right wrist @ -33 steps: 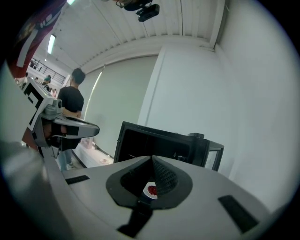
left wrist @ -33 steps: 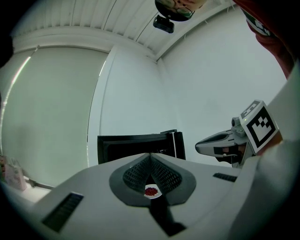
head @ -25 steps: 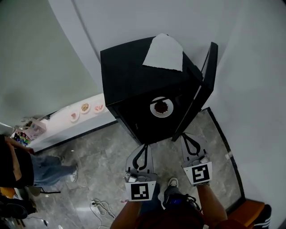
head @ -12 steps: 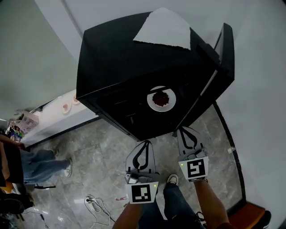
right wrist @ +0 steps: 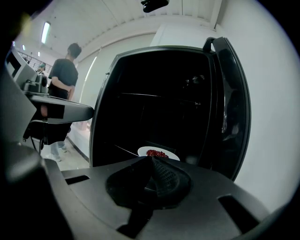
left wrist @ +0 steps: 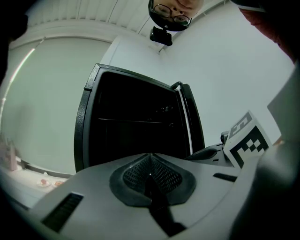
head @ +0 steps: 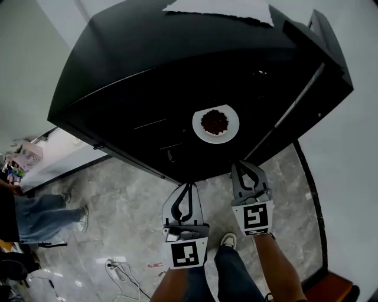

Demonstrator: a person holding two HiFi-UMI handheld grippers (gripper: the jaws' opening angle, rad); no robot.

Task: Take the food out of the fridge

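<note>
As I step in on the black fridge (head: 147,76), it fills far more of the head view than a second ago. The white plate (head: 230,131) of dark red food (head: 215,121) on its inner shelf now lies just beyond my right gripper (head: 236,167). The door (head: 323,59) stands open at the right. My left gripper (head: 188,186) hangs beside the right one, nearer me. Both pairs of fingers are pressed together on nothing, so I judge they must part before I reach in. I can read no brand or writing on the fridge, and the paper sheet (head: 224,7) on top looks blank.
</note>
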